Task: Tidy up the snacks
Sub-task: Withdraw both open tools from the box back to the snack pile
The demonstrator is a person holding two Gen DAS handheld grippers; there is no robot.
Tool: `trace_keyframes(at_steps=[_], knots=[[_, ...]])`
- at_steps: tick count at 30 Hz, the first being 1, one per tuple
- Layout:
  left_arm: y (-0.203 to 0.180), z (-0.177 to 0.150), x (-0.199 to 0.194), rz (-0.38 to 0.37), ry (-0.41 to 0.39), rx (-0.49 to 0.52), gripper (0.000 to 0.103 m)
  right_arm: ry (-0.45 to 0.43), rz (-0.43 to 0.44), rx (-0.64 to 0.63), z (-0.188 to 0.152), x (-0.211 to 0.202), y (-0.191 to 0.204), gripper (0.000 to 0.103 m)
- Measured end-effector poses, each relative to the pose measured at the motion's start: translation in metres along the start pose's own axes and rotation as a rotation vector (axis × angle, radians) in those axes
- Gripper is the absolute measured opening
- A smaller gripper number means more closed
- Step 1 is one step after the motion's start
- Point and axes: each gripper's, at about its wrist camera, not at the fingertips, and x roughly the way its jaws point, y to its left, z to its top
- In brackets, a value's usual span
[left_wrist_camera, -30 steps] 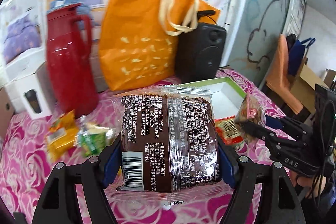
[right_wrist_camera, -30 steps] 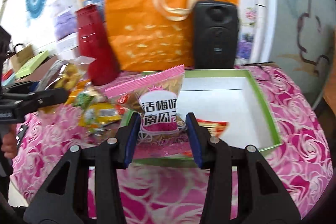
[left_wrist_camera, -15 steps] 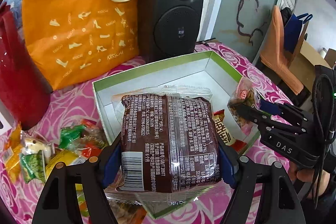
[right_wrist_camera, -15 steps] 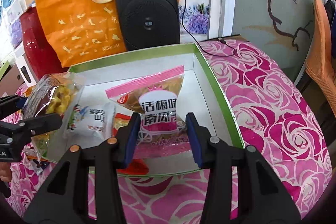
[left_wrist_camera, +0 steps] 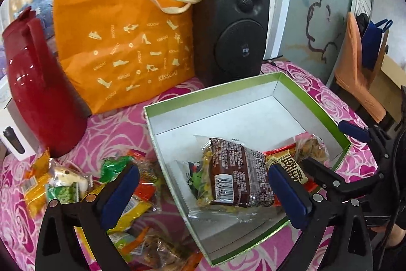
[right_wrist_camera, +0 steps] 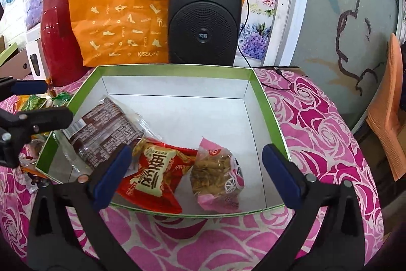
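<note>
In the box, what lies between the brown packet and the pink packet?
The red packet lies between the brown packet and the pink packet, on the box floor; the right wrist view shows it best.

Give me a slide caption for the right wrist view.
Open right gripper above green-rimmed box holding three snack packets.

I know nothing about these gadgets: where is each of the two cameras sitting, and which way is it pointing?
Left wrist view: rides on the left gripper, looking forward over the green box and a snack pile; its open blue-padded fingers show, and the right gripper at the right edge.
Right wrist view: rides on the right gripper, facing the box straight on; its open fingers show, the left gripper at the left edge.
Shared: box, brown packet, speaker, orange bag.
</note>
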Motion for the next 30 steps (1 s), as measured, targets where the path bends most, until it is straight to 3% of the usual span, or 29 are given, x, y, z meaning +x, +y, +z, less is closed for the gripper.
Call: trace_keyframes(at_steps=[17,23,26,30], knots=[[0.041,-0.036,-0.088,0.048,-0.151,-0.092,0.103,-0.066,0.100,-0.104,0.009,-0.055,0.081,0.102],[0.102,-0.073,-0.116,0.100,-0.148,-0.220,0.103,-0.031,0.216,-0.129,-0.003,-0.058,0.125,0.102],[0.134,-0.094,-0.122,0.157,-0.116,-0.299,0.103,0.023,0.310,-0.127,-0.013,-0.052,0.152,0.102],[0.164,-0.121,-0.126,0.171,-0.082,-0.380,0.103,0.106,0.406,-0.130,-0.030,-0.039,0.187,0.102]])
